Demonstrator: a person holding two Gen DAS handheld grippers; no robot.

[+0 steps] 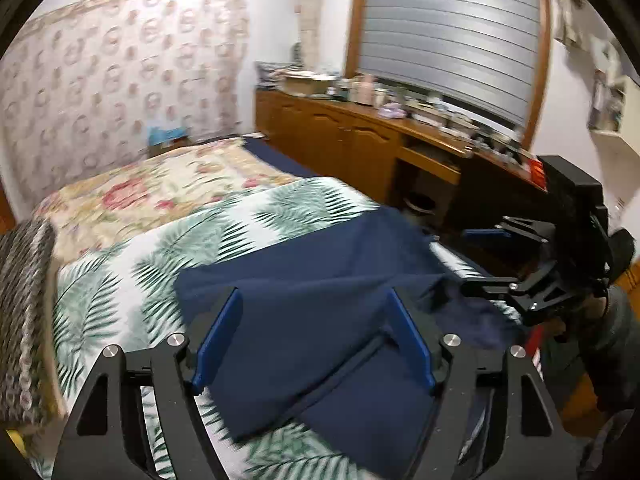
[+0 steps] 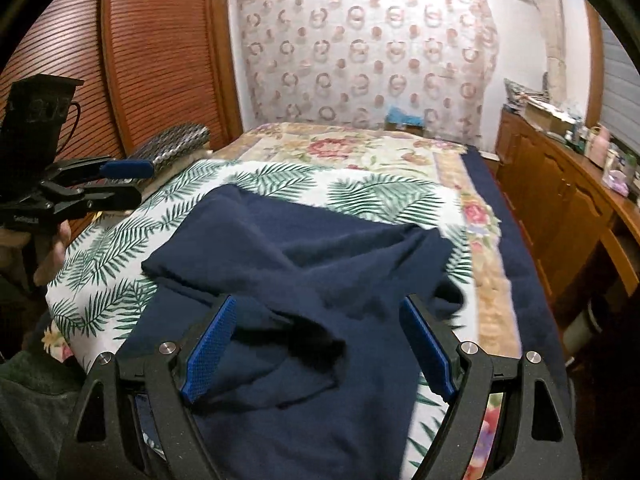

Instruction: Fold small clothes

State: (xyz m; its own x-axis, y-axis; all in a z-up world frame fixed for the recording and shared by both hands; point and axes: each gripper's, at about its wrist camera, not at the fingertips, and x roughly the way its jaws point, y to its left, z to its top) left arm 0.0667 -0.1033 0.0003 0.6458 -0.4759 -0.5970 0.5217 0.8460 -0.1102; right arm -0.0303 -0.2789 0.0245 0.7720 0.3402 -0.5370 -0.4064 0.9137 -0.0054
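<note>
Navy-blue knit garment [image 2: 304, 280], soft and rumpled, is lying partly folded on a white bedspread printed with green palm fronds [image 2: 120, 248], one flap doubled back over its middle and a loose fold gaping open near its close edge. Over that close edge the right gripper [image 2: 316, 344] is hovering, its blue-padded jaws standing spread wide with cloth showing beneath them but no pad pressing on it. To the garment's left, the left gripper [image 2: 132, 180] is hanging just beyond the fabric's edge; from its own camera the left gripper [image 1: 316, 336] is showing its blue pads parted, the garment [image 1: 320, 280] lying below the gap and nothing pinched. Past the garment's far side a cream floral quilt [image 2: 352, 144] is covering the rest of the bed. To the garment's right a brown wooden cabinet run [image 1: 344, 136] is carrying cluttered small items.
</note>
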